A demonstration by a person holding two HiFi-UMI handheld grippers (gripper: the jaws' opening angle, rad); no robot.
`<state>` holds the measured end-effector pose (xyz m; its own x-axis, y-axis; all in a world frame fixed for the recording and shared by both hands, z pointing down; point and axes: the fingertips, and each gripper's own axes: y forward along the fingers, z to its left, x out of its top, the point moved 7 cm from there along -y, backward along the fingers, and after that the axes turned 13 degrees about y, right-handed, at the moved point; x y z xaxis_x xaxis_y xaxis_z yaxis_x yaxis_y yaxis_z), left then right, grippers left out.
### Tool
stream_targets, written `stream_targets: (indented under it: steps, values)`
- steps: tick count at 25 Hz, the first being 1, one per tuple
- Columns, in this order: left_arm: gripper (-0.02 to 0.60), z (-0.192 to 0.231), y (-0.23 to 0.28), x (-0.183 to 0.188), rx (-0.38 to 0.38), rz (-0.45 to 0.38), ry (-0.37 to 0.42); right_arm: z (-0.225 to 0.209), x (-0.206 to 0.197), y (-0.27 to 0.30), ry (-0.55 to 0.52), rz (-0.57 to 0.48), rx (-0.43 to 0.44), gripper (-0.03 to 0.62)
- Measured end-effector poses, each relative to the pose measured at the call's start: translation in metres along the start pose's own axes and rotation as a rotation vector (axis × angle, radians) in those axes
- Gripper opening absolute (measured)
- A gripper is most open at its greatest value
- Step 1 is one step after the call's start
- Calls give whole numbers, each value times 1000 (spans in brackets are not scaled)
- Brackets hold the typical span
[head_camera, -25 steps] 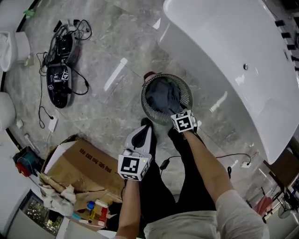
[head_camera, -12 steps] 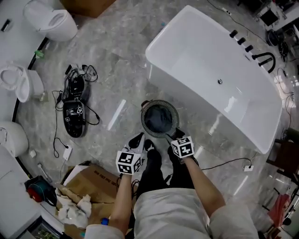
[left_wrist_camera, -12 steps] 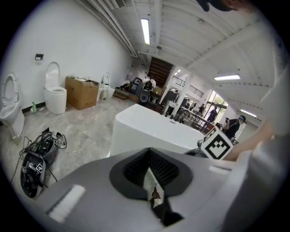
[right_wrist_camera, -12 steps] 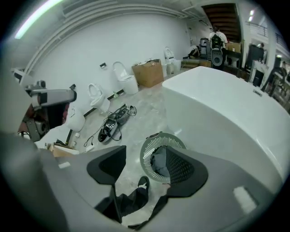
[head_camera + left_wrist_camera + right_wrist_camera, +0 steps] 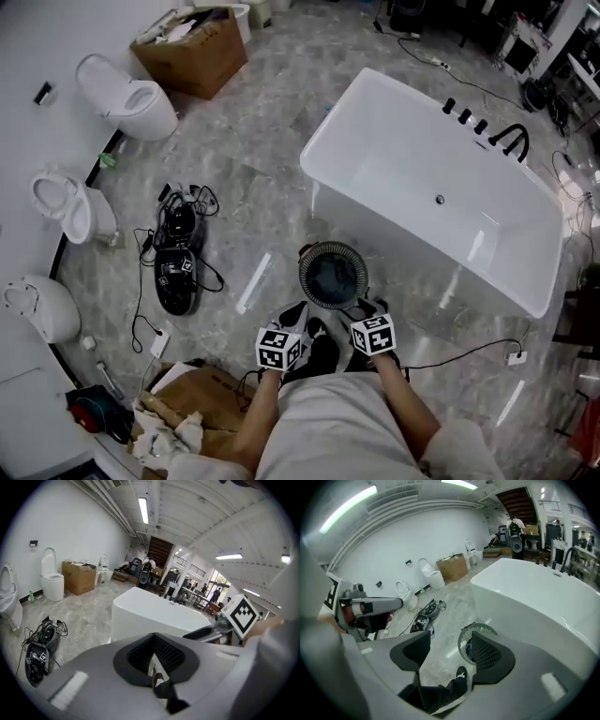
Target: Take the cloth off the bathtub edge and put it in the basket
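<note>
Cloth [image 5: 334, 279]: dark, soft, bunched in a heap inside the basket [image 5: 307, 260], off the tub edge. Basket is round w/ a slotted, mesh-like wall and stands on the floor [image 5: 253, 187], which is glossy grey marble-look tile. Bathtub [image 5: 422, 159] just beyond the basket: white, smooth, shiny, boxy w/ rounded corners, black taps [image 5: 487, 131] at its far end.

R gripper [image 5: 449, 653]: ribbed dark pads apart, nothing btwn them, only floor and the basket rim seen through the gap. L gripper [image 5: 153, 658]: pads look closed together and empty, tho the wide lens distorts that view.

Around: person's dark shoes [image 5: 323, 347] on the near side of the basket; black gear w/ tangled cables [image 5: 176, 272] well left of it; white toilets [image 5: 131, 98] and a cardboard box [image 5: 192, 52] far left and beyond.

Vs 1 s ago: R gripper was at the basket rim over the cloth; now both grippers sit clear of the basket on its near side. Basket looks smaller, more of the room shows. Cloth is unchanged.
</note>
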<state>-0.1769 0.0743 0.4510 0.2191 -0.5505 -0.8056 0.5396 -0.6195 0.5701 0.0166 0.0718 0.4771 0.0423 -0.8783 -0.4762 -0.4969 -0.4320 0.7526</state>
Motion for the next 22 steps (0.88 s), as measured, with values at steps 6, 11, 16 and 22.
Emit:
stream_targets:
  steps: [6,11,16,22]
  values:
    - [57,-5,-2,11,-20,-3,45,11,-3,-20,-19,-87,11,252]
    - [57,-4,-3,9,-32,7,38,11,-2,-24,-3,-125,23,252]
    - [57,-16,-3,7,-5,-2,4,-5,-4,-34,20,-148,37,252]
    - [57,-27,-20,-2,16,21,42,-4,-10,-32,27,-172,44,250]
